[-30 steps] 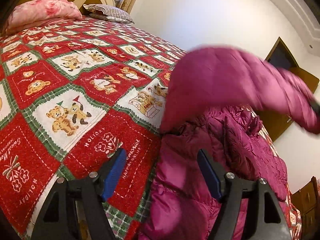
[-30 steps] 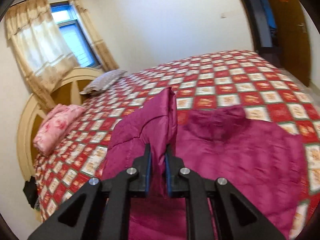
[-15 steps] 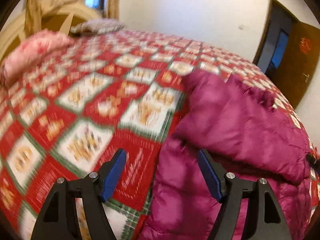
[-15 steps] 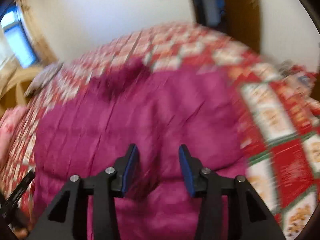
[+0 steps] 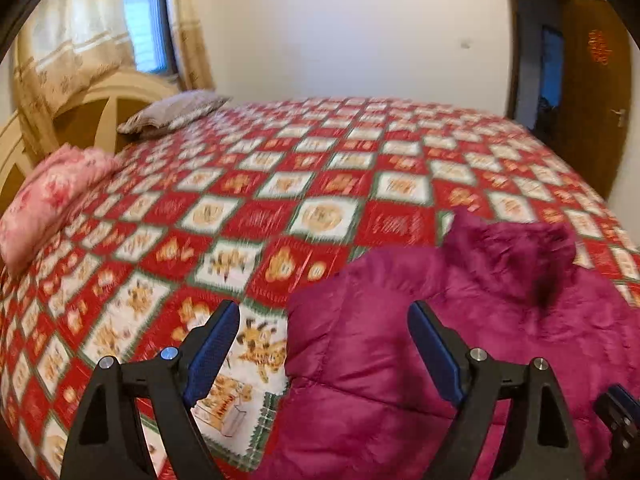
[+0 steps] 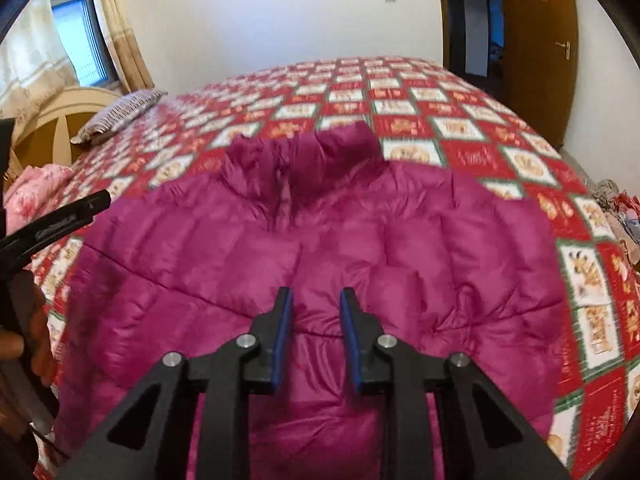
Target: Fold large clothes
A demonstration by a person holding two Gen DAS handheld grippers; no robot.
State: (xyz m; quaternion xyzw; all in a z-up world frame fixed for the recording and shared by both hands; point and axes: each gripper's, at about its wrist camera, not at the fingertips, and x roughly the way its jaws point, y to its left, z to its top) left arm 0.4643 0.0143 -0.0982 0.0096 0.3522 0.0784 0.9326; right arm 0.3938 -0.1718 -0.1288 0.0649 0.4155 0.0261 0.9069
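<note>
The magenta jacket [image 6: 320, 264] lies flat on the quilt [image 5: 280, 184], near the bed's close edge, likely so its sleeves can be folded in over the body. The left gripper [image 5: 324, 344] hangs over the jacket's left edge, its jaws just widened and holding nothing; the right gripper [image 6: 316, 336] sits low over the middle, its jaws just narrowed to a small gap (no fabric pinched). The jacket's long axis runs away from the cameras, collar [image 6: 304, 152] pointing toward the far wall.
</note>
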